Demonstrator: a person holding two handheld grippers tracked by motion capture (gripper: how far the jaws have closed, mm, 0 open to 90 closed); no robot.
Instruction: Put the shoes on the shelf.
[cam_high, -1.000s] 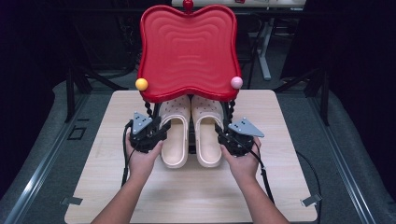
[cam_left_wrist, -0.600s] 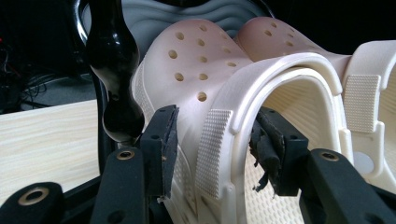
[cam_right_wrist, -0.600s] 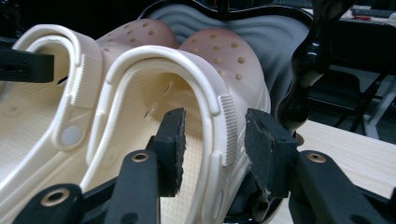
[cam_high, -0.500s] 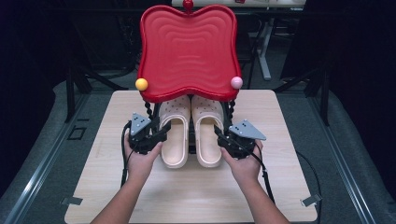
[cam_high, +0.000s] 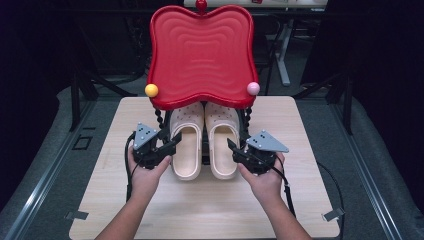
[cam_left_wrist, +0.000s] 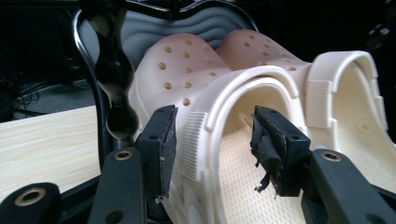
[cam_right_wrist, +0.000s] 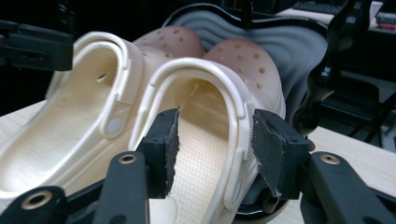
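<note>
Two hands come in from the bottom of the high view, each with a gripper. Against half a second ago I see almost no change; both grippers sit at the same spots by the heels, the right one maybe a touch nearer its clog.

Left gripper (cam_high: 170, 143): jaws set wide, straddling the outer side wall of the left clog (cam_high: 186, 141) at the heel. In the left gripper view one jaw is outside the wall, the other inside the opening; the pads look apart from the wall, contact I cannot tell.

Right gripper (cam_high: 233, 148): jaws wide too, astride the outer wall of the right clog (cam_high: 222, 140), one jaw in the foot opening, one outside, no clear squeeze.

Both cream clogs lie side by side on the light wood counter (cam_high: 300, 140), touching, heels toward me, toes tucked under the red tray (cam_high: 201, 55).

The tray stands on black beaded legs (cam_high: 159, 118), with a yellow ball (cam_high: 151, 90) and a pink ball (cam_high: 253, 88) at its near corners. I see nothing lying on it.
</note>
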